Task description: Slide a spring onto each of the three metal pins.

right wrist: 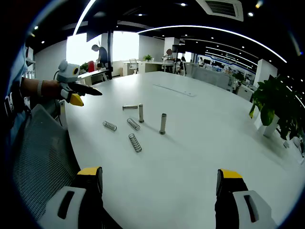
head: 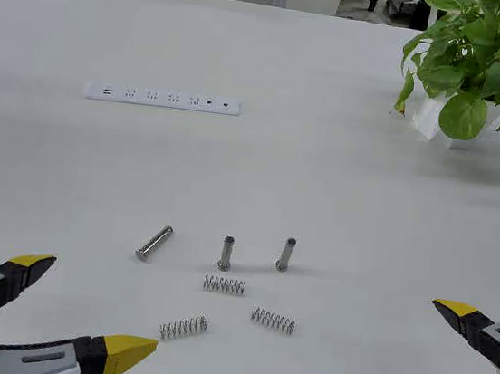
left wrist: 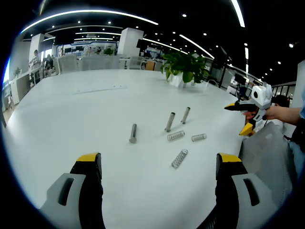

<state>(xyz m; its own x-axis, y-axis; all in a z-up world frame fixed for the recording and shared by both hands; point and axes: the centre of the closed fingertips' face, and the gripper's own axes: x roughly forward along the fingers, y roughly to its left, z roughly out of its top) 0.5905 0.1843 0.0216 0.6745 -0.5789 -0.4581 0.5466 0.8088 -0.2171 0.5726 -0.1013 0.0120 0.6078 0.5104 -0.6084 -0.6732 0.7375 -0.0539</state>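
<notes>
Pins: lying pin [head: 154, 242]; upright pins [head: 225, 252] [head: 285, 254] at its 3 o'clock, on table [head: 324, 178].
Springs [head: 223, 284] [head: 272, 319] [head: 183, 327]: three, loose at pins' 6 o'clock.
Left gripper [head: 94, 307]: 7 o'clock, jaws wide, empty.
Right gripper [head: 401, 354]: 5 o'clock, jaws wide, empty.
Plant [head: 484, 61]: 1 o'clock.

Open-plan office. A large white table [head: 349, 199] carries a power strip [head: 162, 98] and a potted plant [head: 481, 60]. Beyond it, linear ceiling lights [left wrist: 90, 13] on a dark ceiling run above rows of desks [right wrist: 147, 64] and chairs [left wrist: 69, 64].
</notes>
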